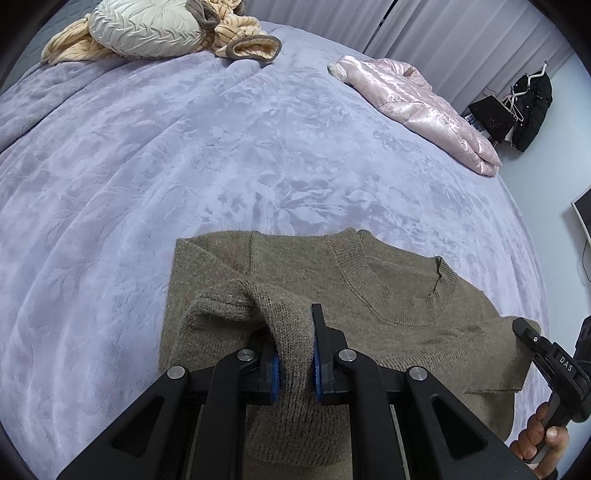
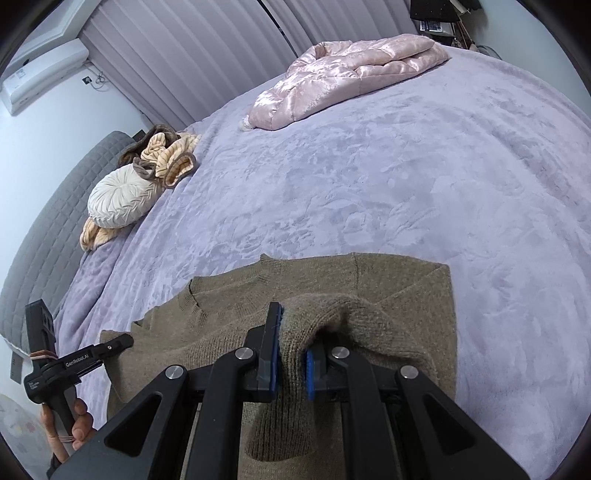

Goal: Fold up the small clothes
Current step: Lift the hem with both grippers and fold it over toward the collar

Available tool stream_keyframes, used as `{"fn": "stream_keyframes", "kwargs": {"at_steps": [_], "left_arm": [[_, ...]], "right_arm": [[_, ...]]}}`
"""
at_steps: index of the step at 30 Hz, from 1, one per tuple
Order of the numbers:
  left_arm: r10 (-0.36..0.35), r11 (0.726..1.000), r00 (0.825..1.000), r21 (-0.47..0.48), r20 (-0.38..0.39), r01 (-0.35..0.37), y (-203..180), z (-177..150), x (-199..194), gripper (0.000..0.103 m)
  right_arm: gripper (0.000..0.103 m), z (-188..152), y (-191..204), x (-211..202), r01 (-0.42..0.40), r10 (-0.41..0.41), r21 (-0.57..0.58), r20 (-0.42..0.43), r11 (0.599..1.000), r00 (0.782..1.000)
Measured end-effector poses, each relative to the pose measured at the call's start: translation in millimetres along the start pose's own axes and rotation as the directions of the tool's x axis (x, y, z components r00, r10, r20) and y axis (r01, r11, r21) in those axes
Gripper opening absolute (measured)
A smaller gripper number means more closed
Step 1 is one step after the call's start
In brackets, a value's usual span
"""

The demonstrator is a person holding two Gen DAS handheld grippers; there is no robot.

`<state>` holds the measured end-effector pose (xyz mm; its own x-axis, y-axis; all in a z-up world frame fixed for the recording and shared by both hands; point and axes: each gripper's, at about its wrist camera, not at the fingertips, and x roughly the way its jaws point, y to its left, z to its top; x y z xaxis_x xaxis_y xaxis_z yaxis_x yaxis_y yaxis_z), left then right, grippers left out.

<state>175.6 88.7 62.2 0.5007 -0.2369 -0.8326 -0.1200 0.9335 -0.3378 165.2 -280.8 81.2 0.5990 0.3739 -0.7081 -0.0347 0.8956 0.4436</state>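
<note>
An olive-brown knit sweater (image 1: 388, 295) lies on the lilac blanket, its ribbed round collar facing away from me; it also shows in the right wrist view (image 2: 229, 325). My left gripper (image 1: 295, 343) is shut on a raised fold of the sweater's fabric near its left side. My right gripper (image 2: 293, 343) is shut on a raised fold near the sweater's right side. The right gripper shows in the left wrist view (image 1: 554, 365) at the sweater's right edge. The left gripper shows in the right wrist view (image 2: 74, 362) at the sweater's left edge.
The lilac plush blanket (image 1: 221, 155) covers the bed. A pink quilted jacket (image 1: 417, 107) lies at the far right edge. A round cream cushion (image 1: 144, 26) and striped beige clothes (image 1: 236, 37) lie at the head end. Dark clothes (image 1: 528, 107) hang by the wall.
</note>
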Motion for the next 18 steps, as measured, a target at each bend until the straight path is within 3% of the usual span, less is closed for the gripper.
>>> {"fn": "stream_keyframes", "kwargs": {"at_steps": [7, 14, 18], "left_arm": [[0.031, 0.999, 0.998, -0.008, -0.049, -0.031, 7, -5, 32, 0.014], [0.049, 0.999, 0.998, 0.017, -0.043, -0.048, 3, -6, 36, 0.016], [0.024, 1.000, 0.998, -0.008, -0.057, -0.024, 5, -6, 34, 0.018]], "right_arm": [[0.012, 1, -10, 30, 0.066, -0.067, -0.006, -0.043, 0.998, 0.997], [0.012, -3, -15, 43, 0.088, -0.088, -0.011, -0.071, 0.996, 0.994], [0.014, -5, -20, 44, 0.082, -0.079, 0.028, -0.080, 0.996, 0.994]]}}
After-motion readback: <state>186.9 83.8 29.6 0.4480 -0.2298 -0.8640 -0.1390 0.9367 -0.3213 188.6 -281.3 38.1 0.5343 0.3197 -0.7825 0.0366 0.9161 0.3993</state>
